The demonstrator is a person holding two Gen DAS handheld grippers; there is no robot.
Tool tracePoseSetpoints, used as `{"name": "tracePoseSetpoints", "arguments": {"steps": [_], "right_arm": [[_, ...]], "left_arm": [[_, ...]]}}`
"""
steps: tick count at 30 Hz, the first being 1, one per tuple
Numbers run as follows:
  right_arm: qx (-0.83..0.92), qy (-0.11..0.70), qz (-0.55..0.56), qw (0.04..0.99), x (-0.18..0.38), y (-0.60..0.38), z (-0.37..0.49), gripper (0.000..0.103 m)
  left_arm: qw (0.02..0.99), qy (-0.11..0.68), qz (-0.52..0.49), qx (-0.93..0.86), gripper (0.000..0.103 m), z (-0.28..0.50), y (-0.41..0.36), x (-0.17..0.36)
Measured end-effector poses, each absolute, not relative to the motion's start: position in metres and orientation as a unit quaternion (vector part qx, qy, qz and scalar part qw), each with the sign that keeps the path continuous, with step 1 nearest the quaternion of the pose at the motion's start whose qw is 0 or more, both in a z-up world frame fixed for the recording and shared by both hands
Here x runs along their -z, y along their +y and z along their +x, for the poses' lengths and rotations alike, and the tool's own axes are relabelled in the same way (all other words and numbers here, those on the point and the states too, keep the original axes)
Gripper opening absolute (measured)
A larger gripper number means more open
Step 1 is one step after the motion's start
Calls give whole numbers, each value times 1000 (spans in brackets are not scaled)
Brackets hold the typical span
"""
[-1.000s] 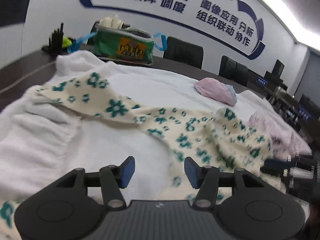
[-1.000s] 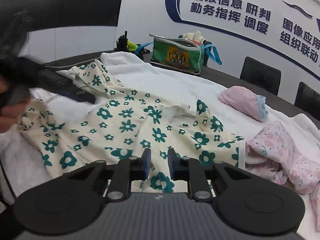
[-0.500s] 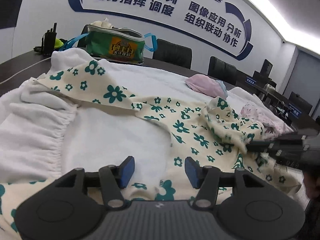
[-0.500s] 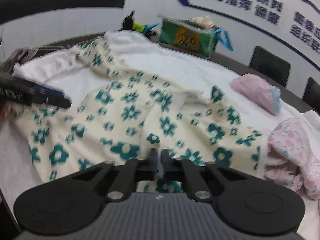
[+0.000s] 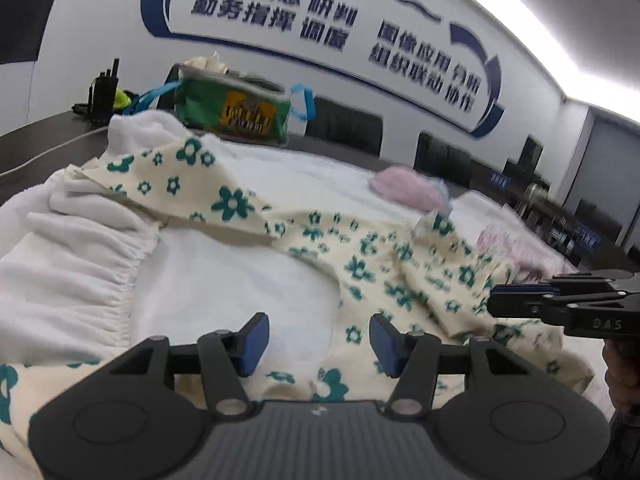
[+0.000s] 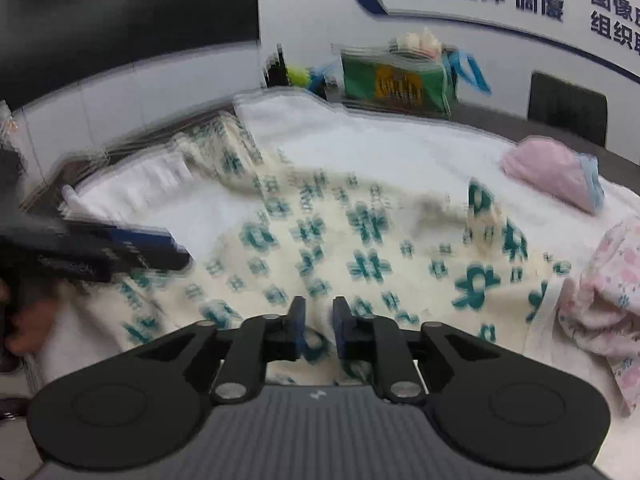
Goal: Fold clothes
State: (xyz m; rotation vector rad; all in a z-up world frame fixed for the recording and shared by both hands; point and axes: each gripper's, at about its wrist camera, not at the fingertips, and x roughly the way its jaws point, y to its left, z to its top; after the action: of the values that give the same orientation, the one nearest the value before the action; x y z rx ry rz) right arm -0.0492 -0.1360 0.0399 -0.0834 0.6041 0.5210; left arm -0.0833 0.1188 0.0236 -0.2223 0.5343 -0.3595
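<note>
A cream garment with teal flowers (image 5: 360,268) (image 6: 360,232) lies spread and rumpled over a white towel (image 5: 80,272) that covers the table. My left gripper (image 5: 318,332) hovers open over the garment's near edge with nothing between its fingers; the right wrist view shows it from the side (image 6: 160,248). My right gripper (image 6: 319,316) is low over the garment's front hem. Its jaws stand a narrow gap apart and are opening, with cloth showing in the gap but not pinched. From the left wrist view it enters at the right (image 5: 496,304).
A folded pink item (image 5: 408,190) (image 6: 552,172) rests further back on the towel. A crumpled pink floral garment (image 6: 612,280) sits at the right. A green bag (image 5: 236,112) (image 6: 396,80) and black radios (image 5: 104,88) stand at the far end, before dark chairs (image 5: 340,128).
My right gripper's jaws closed almost fully, then parted a little. It has slid further into the left wrist view from the right. The left jaws kept the same width.
</note>
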Motion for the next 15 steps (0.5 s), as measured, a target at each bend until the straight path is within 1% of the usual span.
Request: {"name": "tracePoseSetpoints", "arguments": {"steps": [5,7,8,9,10,11,12,15], "right_arm": [[-245,266,-58,931,-52,-150,-74,15],[-256,256,-76,929,-52,-156,-87,17],[-263,247,-88,929,-53,-159,-96,19],[-273,238,-102,926,-53,-162,-107,25],[-285,228,-117,924,-53,-164,-118,30],[-294,224,-129,920,-53,-166,-127,37],[-301,224,-137,917,-52,-167,-133,39],[-320,236,-148,905,-46,-165,-141,39]], "left_arm": [[951,234,-115,169,54,-98,131,-34],[956,215,-96,173,57,-114,145,-42],[959,207,-85,177,66,-123,152,-45],[959,205,-64,186,72,-132,158,-46],[958,207,-40,195,73,-140,164,-45],[956,212,-18,200,73,-147,169,-43],[954,217,0,206,73,-153,173,-40],[945,238,12,226,73,-160,182,-32]]}}
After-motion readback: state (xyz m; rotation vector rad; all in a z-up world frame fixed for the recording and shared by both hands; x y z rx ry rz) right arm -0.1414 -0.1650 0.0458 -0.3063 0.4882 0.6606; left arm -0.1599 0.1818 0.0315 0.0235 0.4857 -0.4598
